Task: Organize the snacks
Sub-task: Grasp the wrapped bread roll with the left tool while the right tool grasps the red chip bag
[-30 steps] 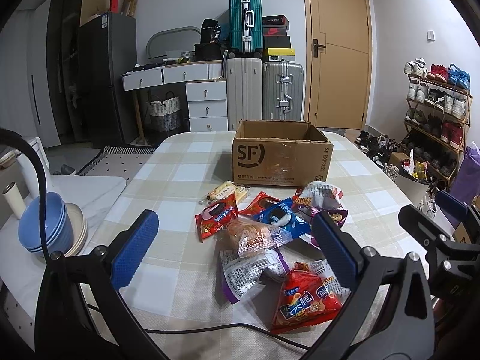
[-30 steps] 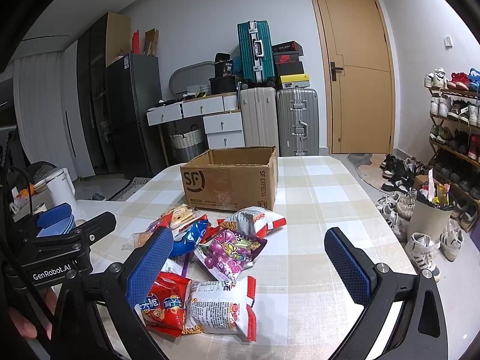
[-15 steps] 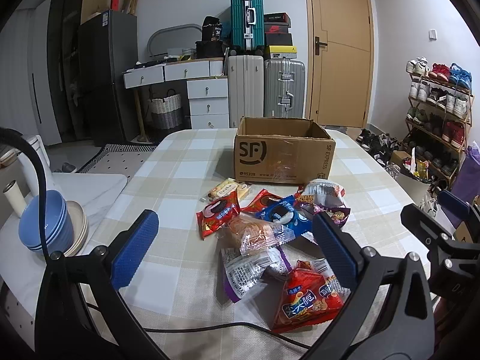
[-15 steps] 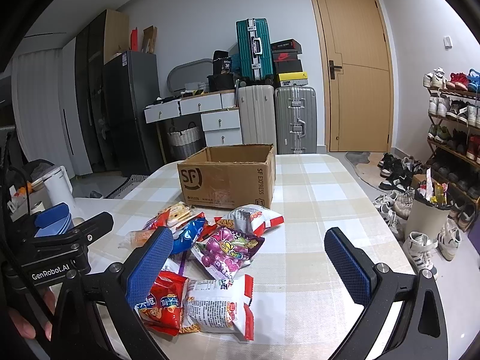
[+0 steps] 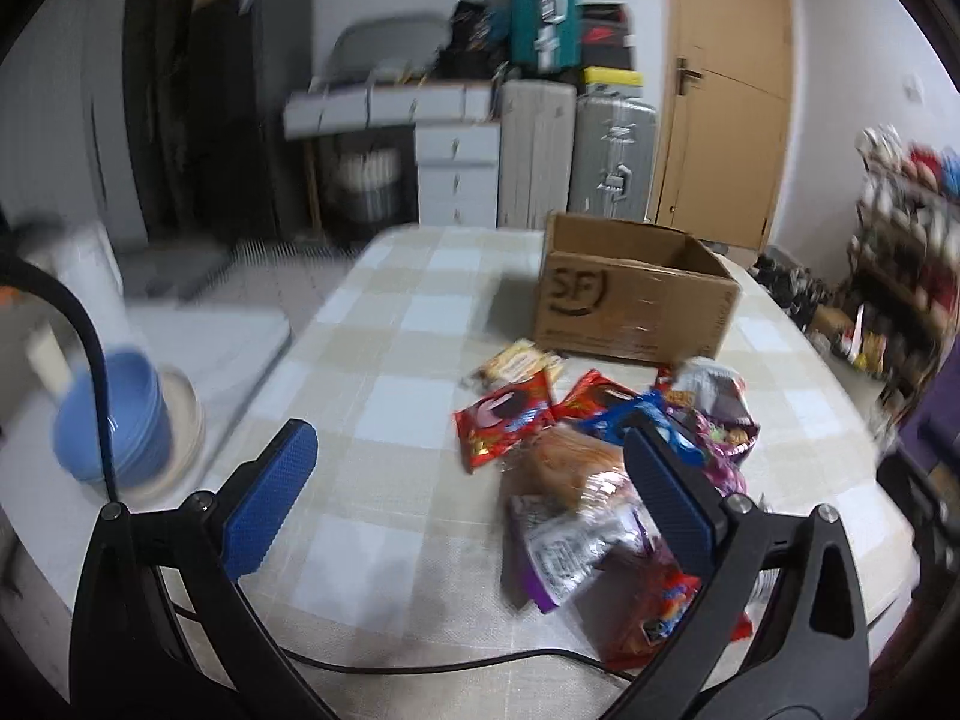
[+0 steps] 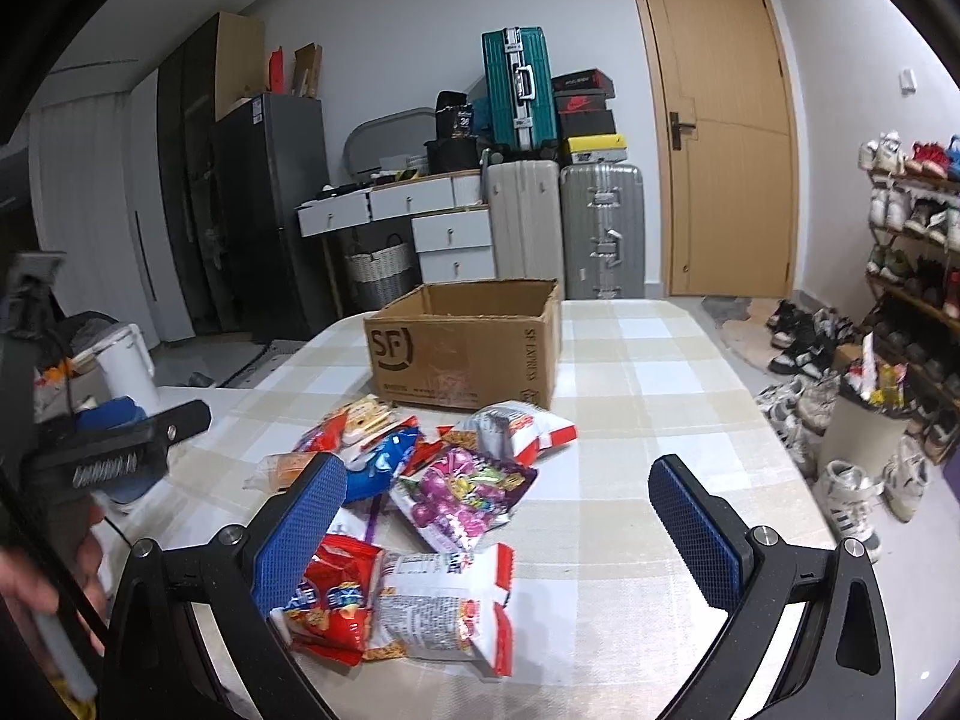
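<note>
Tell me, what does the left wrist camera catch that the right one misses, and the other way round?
Only the left view shows the black cable across the table. Only the right view shows the laundry basket clearly and the person's hand. Both show the SF cardboard box, the snack packets and open blue-padded grippers.

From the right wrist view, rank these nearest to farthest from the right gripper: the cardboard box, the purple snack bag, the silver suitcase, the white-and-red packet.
From the right gripper:
1. White-and-red packet, lowest in view, by the left finger.
2. Purple snack bag, mid-pile, just beyond.
3. Cardboard box, behind the pile on the table.
4. Silver suitcase, against the back wall.
</note>
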Demonstrator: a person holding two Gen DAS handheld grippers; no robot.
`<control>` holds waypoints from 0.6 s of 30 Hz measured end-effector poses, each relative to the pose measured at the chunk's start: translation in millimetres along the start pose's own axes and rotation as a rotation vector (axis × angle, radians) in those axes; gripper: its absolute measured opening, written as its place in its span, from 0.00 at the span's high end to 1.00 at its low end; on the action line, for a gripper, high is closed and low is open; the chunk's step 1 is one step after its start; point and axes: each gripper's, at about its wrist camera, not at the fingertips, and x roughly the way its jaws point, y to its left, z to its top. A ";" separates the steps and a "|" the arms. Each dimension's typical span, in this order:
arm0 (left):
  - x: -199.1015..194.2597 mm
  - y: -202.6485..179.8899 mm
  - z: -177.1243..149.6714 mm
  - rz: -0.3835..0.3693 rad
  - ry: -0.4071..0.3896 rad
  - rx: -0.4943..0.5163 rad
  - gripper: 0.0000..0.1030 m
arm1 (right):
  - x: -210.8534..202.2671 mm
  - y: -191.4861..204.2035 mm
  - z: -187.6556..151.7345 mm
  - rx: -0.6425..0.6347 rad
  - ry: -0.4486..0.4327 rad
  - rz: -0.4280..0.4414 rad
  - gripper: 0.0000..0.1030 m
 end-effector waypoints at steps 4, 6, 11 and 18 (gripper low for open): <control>38.3 29.3 3.0 -0.191 0.200 -0.118 0.01 | 7.8 -2.6 -1.0 0.052 0.068 0.083 0.00; 50.8 21.7 -1.4 -0.179 0.239 -0.053 0.01 | 16.1 -2.2 -3.8 0.074 0.123 0.137 0.00; 58.5 -15.4 0.4 -0.237 0.232 0.067 0.01 | 36.6 19.7 -16.6 0.004 0.254 0.185 0.00; 95.0 -55.6 13.2 -0.236 0.315 0.096 0.06 | 43.2 48.4 -27.7 -0.104 0.272 0.194 0.00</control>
